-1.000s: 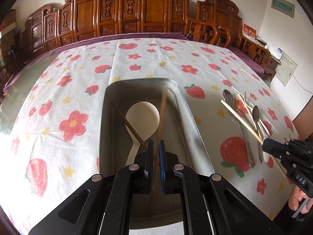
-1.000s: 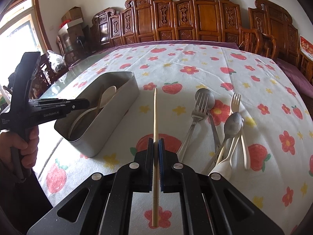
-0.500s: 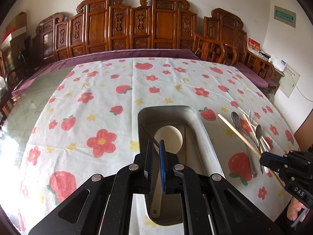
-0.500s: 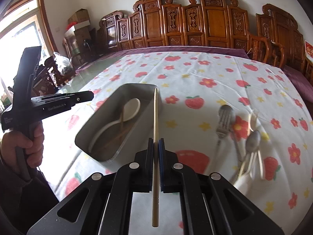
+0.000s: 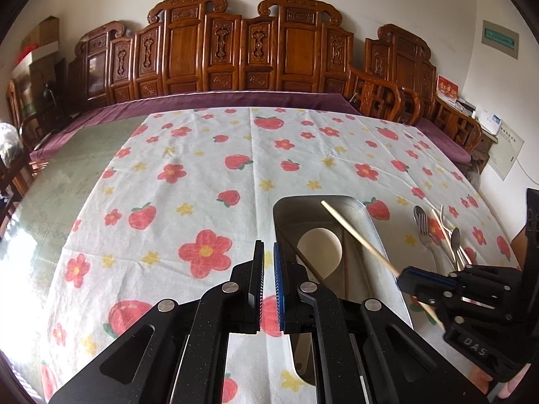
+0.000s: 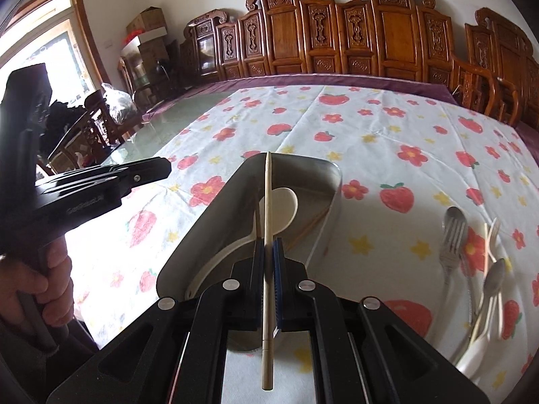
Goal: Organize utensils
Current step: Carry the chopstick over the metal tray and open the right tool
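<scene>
Holding: we clamp one pale chopstick [image 6: 267,222] between the jaws of the right gripper [image 6: 268,259]; it points out over the metal tray [image 6: 215,208], tip above the far rim.
Right gripper jaws: pressed together on that chopstick.
Left gripper [image 5: 267,269]: jaws together, with only a thin slit and nothing between them; we hold it over the tablecloth [image 5: 202,175], just left of the tray.
Tray contents: we count one white spoon [image 6: 279,202] and two thin brown chopsticks; one [image 6: 308,227] leans along the right wall, the other is partly hidden behind the held one.
Loose utensils: a pile [image 6: 478,262] lies on the cloth right of the tray, well apart from it. We count at least two metal forks, two metal spoons, one pale chopstick and a white handle; overlap and blur prevent a firm total.
Obstructions: our own gripper bodies cover the tray's near end in both views.
Surroundings: carved wooden chairs [image 5: 235,50] line the far edge of the table.
</scene>
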Motion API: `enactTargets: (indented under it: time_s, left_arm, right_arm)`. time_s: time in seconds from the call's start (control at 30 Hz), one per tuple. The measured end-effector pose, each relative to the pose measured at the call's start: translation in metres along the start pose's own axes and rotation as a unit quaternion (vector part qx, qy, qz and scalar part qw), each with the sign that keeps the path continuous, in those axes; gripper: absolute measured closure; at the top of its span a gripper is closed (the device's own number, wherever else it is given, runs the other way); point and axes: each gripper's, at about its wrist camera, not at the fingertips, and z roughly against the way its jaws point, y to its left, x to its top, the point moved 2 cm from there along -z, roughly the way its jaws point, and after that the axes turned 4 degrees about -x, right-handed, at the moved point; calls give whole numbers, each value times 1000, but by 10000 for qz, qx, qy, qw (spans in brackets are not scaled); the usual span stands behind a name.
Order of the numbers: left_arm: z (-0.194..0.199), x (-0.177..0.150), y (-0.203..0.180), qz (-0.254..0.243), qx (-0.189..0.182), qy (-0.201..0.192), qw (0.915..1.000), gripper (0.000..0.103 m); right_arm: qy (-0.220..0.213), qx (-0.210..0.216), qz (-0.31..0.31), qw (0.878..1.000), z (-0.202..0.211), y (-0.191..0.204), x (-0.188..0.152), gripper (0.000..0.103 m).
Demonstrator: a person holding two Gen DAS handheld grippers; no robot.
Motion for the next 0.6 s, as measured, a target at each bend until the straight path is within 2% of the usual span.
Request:
enactTargets:
  time_s: [0.37,0.6]
  left_arm:
    - [0,1,6,94,77,12,9999,98]
    - [-2,1,4,69,75,16,9999,98]
  right_arm:
    - [321,74,-83,9994,-42,13,8,97]
    - [341,173,-54,9993,-46,13,5,96]
